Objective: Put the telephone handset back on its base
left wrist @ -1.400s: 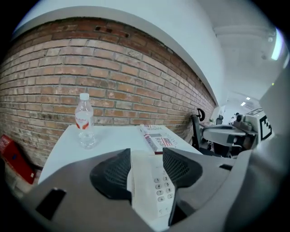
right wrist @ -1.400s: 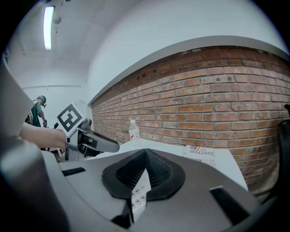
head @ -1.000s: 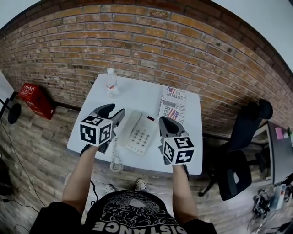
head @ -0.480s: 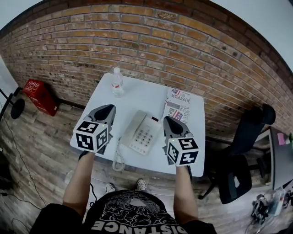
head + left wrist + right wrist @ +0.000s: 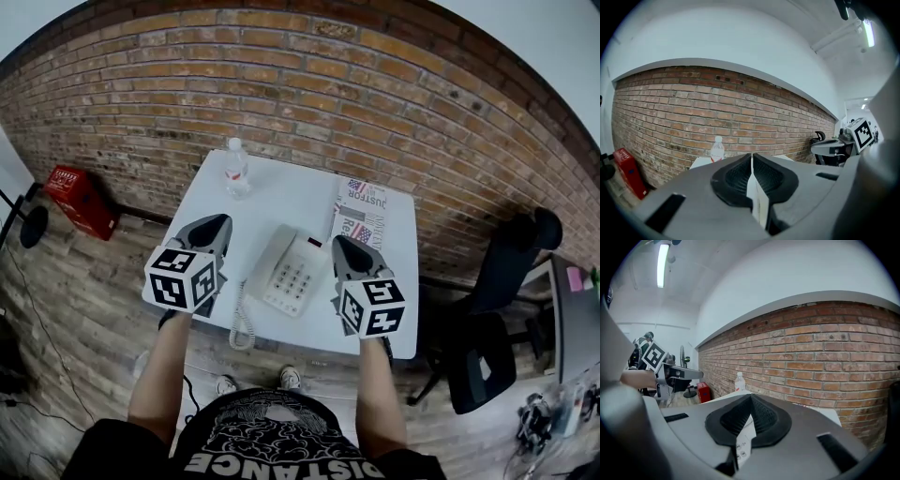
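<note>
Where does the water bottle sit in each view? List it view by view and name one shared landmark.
Head view: water bottle upper centre-left, standing at the far edge of the table.
Left gripper view: it is left of centre, below the middle.
Right gripper view: it is just left of centre, below the middle.
Shared landmark: the brick wall behind it.

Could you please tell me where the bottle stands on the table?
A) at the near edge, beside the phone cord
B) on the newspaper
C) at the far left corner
C: the bottle stands at the far left corner of the table, away from the newspaper.
</note>
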A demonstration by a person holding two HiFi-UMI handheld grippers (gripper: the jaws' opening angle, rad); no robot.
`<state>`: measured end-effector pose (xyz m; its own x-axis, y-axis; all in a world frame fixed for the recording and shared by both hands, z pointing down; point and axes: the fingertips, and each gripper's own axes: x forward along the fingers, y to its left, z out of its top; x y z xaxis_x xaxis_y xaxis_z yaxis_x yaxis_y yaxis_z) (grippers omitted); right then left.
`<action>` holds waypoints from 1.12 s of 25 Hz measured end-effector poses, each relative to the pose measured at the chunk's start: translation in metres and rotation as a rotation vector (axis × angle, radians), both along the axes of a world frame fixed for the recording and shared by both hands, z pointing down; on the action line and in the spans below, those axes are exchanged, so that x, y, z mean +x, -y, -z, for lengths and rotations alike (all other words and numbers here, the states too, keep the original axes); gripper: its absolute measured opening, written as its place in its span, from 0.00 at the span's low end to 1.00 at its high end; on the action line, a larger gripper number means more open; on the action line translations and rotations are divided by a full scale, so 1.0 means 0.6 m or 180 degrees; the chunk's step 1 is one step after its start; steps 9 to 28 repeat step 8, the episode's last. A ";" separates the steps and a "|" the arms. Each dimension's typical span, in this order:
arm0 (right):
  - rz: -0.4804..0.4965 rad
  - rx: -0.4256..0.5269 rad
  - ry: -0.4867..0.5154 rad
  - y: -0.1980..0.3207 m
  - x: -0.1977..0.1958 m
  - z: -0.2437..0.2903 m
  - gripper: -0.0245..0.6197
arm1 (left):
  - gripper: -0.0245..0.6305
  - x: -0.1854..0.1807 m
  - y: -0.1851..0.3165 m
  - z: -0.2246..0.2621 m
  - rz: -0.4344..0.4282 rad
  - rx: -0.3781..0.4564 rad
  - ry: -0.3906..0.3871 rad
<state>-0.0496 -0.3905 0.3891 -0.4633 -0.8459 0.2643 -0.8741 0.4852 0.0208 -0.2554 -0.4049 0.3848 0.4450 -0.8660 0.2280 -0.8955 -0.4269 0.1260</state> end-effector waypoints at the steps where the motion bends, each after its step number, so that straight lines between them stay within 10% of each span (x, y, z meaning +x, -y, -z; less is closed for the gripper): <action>1: -0.0004 0.0000 -0.0003 0.000 0.001 0.000 0.03 | 0.07 0.002 0.000 -0.001 -0.0012 -0.0009 -0.0001; 28: -0.0010 -0.0004 -0.0028 0.003 0.004 0.004 0.03 | 0.07 0.007 0.006 -0.007 -0.0063 -0.0072 0.0004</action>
